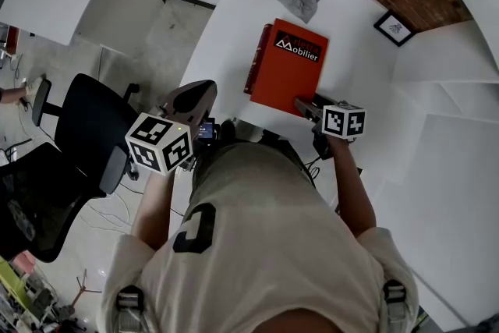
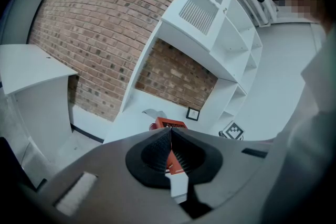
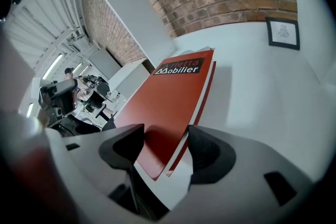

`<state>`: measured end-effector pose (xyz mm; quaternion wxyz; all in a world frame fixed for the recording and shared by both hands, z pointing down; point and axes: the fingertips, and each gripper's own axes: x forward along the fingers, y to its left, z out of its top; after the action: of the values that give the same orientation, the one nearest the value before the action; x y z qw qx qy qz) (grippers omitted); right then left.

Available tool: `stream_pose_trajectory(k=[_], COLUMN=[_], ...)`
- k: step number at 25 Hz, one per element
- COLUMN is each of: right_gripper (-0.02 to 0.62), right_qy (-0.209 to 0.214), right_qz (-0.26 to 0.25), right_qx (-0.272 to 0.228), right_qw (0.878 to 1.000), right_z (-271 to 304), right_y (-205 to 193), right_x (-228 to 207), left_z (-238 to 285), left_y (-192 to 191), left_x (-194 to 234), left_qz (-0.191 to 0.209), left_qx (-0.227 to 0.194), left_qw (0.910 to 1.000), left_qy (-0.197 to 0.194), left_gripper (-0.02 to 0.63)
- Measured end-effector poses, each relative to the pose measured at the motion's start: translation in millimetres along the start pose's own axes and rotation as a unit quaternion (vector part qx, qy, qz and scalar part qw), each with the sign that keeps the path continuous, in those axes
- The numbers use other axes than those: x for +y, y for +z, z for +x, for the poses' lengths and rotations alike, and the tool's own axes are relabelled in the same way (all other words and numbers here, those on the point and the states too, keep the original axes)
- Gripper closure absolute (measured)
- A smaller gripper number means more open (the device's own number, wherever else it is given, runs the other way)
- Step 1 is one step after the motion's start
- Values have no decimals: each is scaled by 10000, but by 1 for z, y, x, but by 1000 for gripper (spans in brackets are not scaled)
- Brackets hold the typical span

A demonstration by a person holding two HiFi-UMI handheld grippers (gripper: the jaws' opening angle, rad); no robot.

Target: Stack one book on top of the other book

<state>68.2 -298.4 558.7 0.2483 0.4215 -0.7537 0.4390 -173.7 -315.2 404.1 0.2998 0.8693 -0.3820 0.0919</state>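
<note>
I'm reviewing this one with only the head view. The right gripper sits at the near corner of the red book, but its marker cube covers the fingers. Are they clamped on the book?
Observer: No. In the right gripper view the right gripper has its fingers apart. The near corner of the red book lies between them, and the pads are not pressing on it.
Operator: And the left one, over by the chair?
Observer: The left gripper view shows the left gripper with its fingers together and nothing between them.
Operator: Is that one book or two?
Observer: The right gripper view shows white pages along the book's side with thin red beneath. I cannot tell whether that is a back cover or a second book.
</note>
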Motion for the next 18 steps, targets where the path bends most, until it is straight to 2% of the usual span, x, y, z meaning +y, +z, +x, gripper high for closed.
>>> stream_pose_trajectory(k=[18], right_gripper=[350], right_qy=[5], right_qz=[-189], right_qx=[72], right_qw=[9998], right_z=[4], right_y=[6], right_x=[2], left_z=[4], left_y=[3], left_x=[3], left_qz=[-76], left_qx=[-17], left_qw=[10000], left_qy=[40], left_gripper=[601])
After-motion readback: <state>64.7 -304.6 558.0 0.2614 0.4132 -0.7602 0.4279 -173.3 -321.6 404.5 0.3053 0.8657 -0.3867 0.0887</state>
